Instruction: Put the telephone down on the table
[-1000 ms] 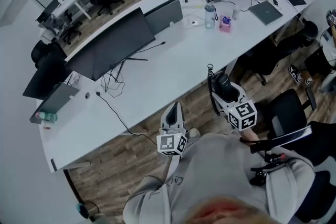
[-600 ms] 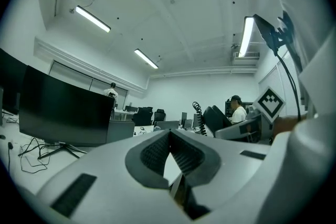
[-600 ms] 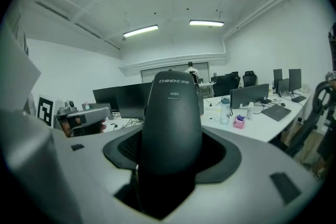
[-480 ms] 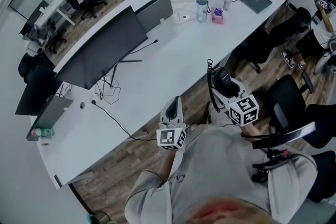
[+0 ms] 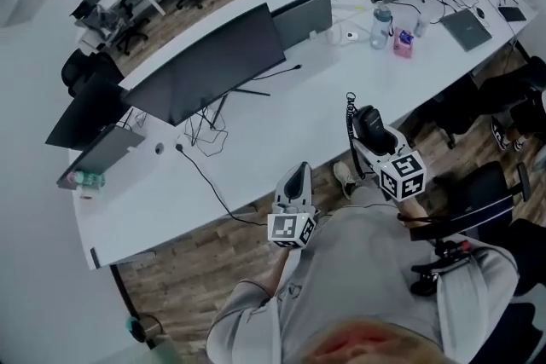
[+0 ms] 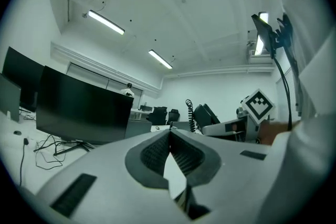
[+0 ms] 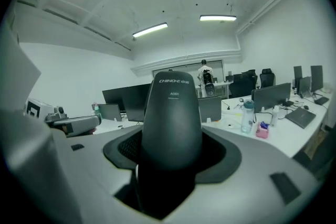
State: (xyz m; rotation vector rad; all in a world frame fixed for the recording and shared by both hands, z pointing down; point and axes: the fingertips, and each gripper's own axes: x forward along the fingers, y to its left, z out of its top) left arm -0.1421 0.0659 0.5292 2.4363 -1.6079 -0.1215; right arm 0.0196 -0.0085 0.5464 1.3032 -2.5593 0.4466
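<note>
We have carried the telephone [image 5: 368,124] up to the near edge of the bench [image 5: 281,128]. It stays clamped upright in the right tongs [image 5: 369,139], not yet set down. The left tongs [image 5: 297,175], pressed together and empty, came along beside. Lowering comes next, we judge.

Your telephone [image 7: 172,113], black handset, coiled cord, clamped in your right gripper [image 5: 368,141], airborne by white table's [image 5: 281,128] near edge.

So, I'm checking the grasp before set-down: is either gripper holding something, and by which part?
The right gripper clamps the black telephone handset by its sides, mid-body; the left gripper is shut, empty.
</note>
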